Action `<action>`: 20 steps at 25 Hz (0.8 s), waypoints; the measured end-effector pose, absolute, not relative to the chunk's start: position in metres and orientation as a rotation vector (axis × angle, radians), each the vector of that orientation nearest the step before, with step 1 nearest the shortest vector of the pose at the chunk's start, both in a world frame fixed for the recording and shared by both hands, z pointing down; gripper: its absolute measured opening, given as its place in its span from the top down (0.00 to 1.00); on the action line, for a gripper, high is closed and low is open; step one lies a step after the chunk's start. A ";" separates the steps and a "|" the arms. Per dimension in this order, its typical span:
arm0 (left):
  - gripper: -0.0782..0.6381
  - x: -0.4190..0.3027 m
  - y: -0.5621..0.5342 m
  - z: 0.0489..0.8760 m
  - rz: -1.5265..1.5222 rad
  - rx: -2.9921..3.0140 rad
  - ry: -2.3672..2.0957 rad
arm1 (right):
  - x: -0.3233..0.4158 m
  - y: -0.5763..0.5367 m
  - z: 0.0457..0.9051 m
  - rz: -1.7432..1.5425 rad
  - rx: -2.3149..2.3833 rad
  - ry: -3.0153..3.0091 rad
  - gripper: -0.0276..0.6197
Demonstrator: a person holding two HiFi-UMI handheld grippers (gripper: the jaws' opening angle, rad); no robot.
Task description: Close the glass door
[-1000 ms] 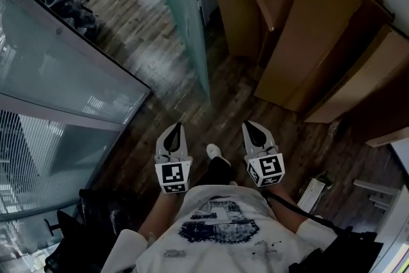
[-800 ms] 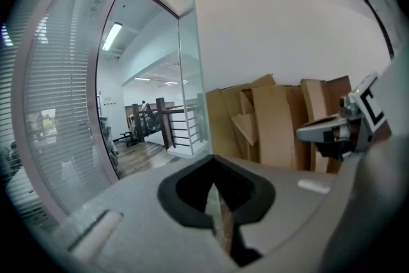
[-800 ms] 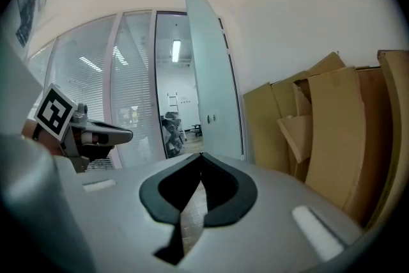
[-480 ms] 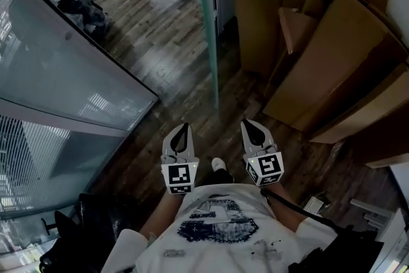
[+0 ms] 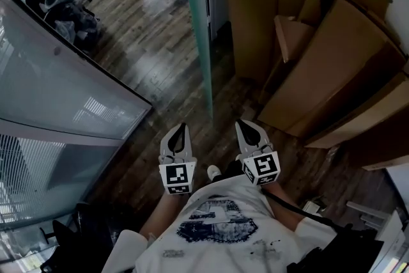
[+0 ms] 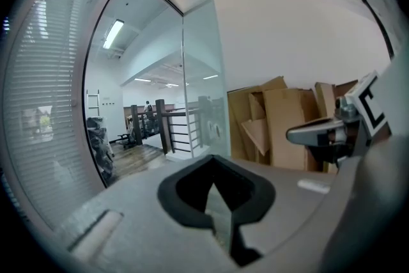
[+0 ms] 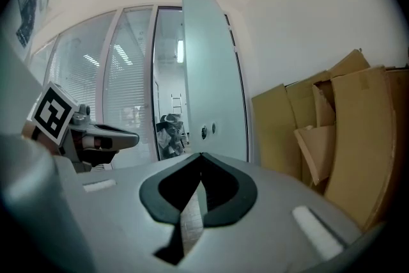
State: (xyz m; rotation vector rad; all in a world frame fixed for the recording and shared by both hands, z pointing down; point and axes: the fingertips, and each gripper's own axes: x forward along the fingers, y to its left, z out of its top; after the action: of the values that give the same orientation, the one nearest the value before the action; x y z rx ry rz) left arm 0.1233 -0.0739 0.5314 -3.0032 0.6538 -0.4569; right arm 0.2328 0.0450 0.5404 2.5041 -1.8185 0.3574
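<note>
glass door point(image 5: 199, 29) edge-on ahead, wood floor point(image 5: 153, 41) left (cardboard point(image 5: 319, 67) right)

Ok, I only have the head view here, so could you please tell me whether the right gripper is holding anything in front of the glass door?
Observer: No. The right gripper view shows the right gripper shut, fingers together with nothing between them.
Operator: Thank you. Is there a handle on the door to aim for?
Observer: On the face of the glass door, that same view shows two small round fittings. I can make out no bar or lever.
Operator: And the other side, please?
Observer: The left gripper view shows the left gripper shut and empty too.
</note>
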 end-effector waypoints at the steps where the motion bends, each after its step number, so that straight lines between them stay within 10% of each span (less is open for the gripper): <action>1: 0.89 0.128 -0.074 0.532 -0.457 -3.004 0.657 | 0.238 0.044 0.540 0.355 2.502 -1.820 0.95; 20: 0.89 0.182 -0.133 0.514 -0.433 -2.902 1.057 | 0.300 -0.061 0.534 0.280 2.022 -2.280 0.88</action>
State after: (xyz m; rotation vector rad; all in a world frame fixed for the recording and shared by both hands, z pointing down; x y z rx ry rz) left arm 0.1817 -0.1330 0.5141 -2.9021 1.0573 -0.4334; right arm 0.2999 -0.0607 0.5345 2.0221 -2.2799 0.2798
